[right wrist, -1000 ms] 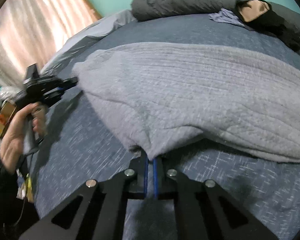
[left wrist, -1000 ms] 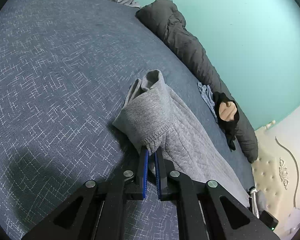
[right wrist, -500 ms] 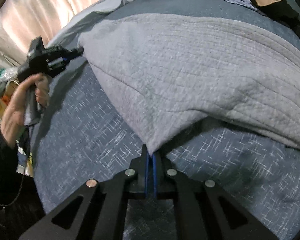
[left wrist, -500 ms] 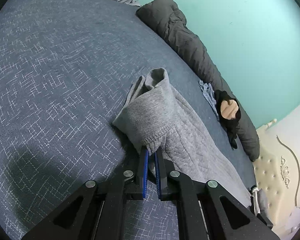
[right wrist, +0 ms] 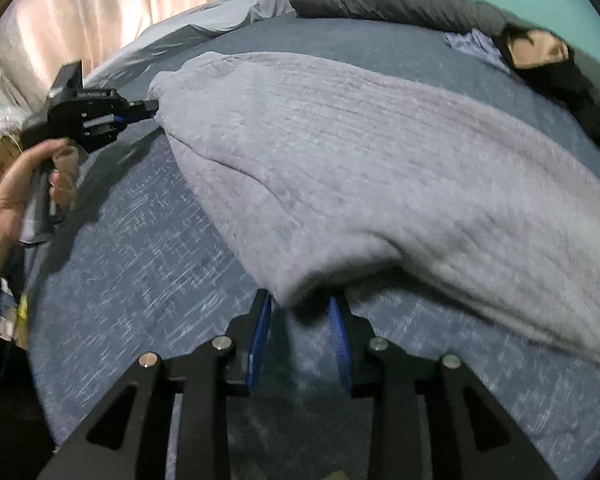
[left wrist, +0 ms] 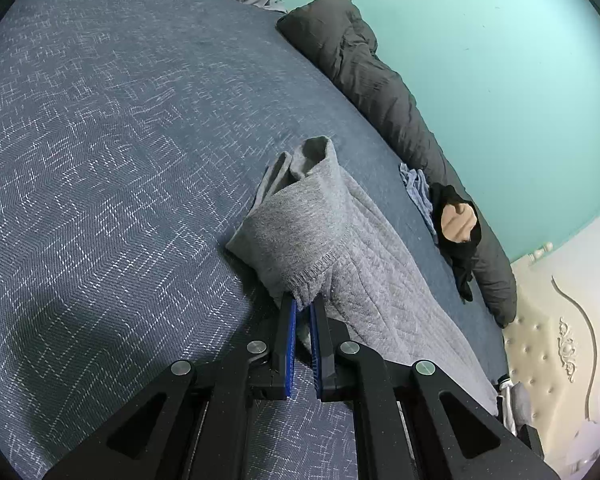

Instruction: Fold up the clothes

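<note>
A grey quilted sweater (right wrist: 380, 168) lies spread on the blue patterned bed (right wrist: 148, 248). In the left wrist view my left gripper (left wrist: 303, 300) is shut on the ribbed hem of the sweater (left wrist: 308, 240), whose corner is bunched and folded over. In the right wrist view my right gripper (right wrist: 300, 300) is open, its blue pads apart, with the sweater's near edge resting just above and between them, not pinched. The left gripper (right wrist: 140, 110) also shows there at the sweater's far left corner, held by a hand.
A dark grey duvet (left wrist: 384, 92) lies rolled along the far bed edge by the teal wall. A black garment with a beige patch (left wrist: 458, 228) and a light blue cloth (left wrist: 416, 188) lie next to it. Curtains (right wrist: 80, 20) hang at left.
My right gripper has opened and let go of the sweater's edge, which it pinched in both earlier frames. The left gripper keeps its hold and has barely moved.
</note>
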`<act>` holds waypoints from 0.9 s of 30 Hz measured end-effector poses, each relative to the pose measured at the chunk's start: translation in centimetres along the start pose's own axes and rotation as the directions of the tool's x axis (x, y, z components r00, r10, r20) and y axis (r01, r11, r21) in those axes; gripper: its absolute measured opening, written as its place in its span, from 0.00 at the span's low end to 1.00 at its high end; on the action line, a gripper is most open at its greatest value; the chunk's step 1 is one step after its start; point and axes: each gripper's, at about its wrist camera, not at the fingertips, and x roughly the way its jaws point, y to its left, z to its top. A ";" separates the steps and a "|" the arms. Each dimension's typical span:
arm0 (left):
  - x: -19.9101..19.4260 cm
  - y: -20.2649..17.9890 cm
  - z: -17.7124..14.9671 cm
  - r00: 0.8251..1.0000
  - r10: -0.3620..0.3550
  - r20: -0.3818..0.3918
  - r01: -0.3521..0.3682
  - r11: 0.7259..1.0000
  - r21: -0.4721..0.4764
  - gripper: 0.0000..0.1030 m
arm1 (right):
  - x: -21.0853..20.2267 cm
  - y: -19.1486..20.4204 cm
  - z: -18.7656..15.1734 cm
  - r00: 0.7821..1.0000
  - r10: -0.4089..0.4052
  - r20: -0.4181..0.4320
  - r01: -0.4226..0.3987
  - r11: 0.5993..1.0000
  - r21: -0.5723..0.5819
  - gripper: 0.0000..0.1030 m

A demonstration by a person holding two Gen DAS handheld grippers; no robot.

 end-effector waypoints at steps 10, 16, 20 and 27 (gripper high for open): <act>-0.1 0.1 0.2 1.000 -0.002 -0.002 0.002 1.000 -0.001 0.07 | 1.4 0.3 0.0 0.997 0.040 -0.067 -0.041 0.999 -0.012 0.05; -0.3 0.7 0.2 1.000 -0.017 -0.002 0.017 0.999 -0.027 0.07 | 0.8 -0.4 -1.0 0.994 0.077 -0.074 -0.074 0.997 0.036 0.05; -0.3 0.9 0.2 1.000 -0.016 -0.004 0.016 0.999 -0.030 0.07 | 0.0 -1.0 -1.4 0.992 0.094 -0.089 -0.089 0.994 0.065 0.05; -0.5 0.9 0.4 1.000 -0.013 -0.008 0.013 0.998 -0.056 0.10 | -4.6 -4.0 -1.2 0.997 0.065 -0.038 -0.060 0.991 0.119 0.05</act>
